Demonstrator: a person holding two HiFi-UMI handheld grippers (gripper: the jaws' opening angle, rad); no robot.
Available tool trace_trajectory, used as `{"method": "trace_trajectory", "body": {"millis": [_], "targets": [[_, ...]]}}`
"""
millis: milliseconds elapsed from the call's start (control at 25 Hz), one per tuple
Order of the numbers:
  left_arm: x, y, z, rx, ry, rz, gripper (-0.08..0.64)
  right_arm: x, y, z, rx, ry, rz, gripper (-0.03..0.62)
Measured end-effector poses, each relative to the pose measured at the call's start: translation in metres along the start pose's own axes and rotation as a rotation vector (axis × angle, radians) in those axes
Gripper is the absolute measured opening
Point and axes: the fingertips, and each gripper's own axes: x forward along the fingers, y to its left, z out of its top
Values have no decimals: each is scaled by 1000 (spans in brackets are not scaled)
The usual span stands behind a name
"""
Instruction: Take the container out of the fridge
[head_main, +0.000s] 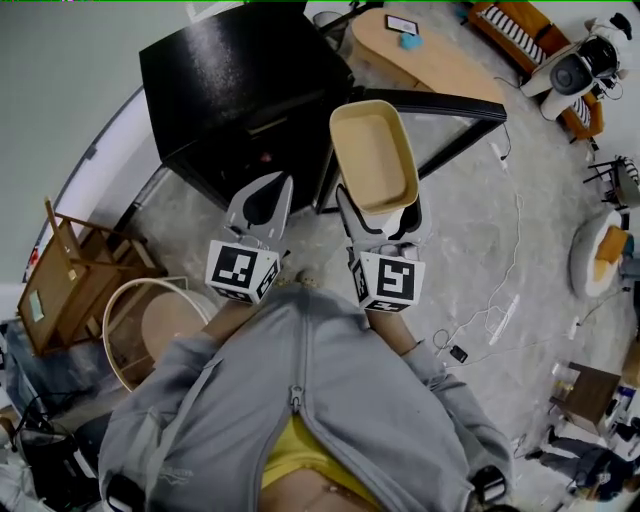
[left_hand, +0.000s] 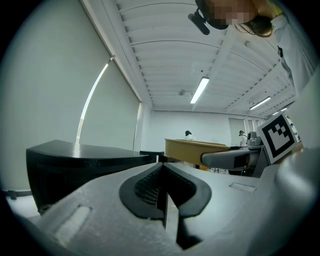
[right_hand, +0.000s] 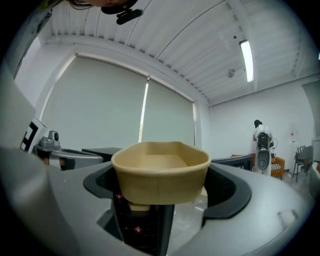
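Note:
A tan, empty rectangular container (head_main: 374, 155) is clamped at its near end by my right gripper (head_main: 380, 218), held level in front of the black fridge (head_main: 230, 90). In the right gripper view the container (right_hand: 160, 172) sits between the wide-set jaws of that gripper (right_hand: 161, 192). The fridge door (head_main: 445, 112) stands open to the right, below the container. My left gripper (head_main: 262, 200) hovers beside it, near the fridge's front, with its jaws together and nothing in them. In the left gripper view that gripper (left_hand: 163, 184) has its pads touching, and the container (left_hand: 192, 150) shows to the right.
A wooden rack (head_main: 70, 270) and a round stool (head_main: 160, 320) stand at the left. An oval wooden table (head_main: 425, 55) lies behind the fridge. Cables (head_main: 500, 310) trail over the floor at the right. A white robot (head_main: 580, 65) stands far right.

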Motion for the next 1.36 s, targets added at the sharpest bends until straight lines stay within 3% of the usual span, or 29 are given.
{"method": "trace_trajectory", "body": {"millis": [360,1360], "targets": [[11,-16,24,27,-39,-15,3,-1,-19,27,-36,-50,-79,500],[9,-21,21,22,-33,-45,3,-2,-13,9,-16,5,-60,500]]}}
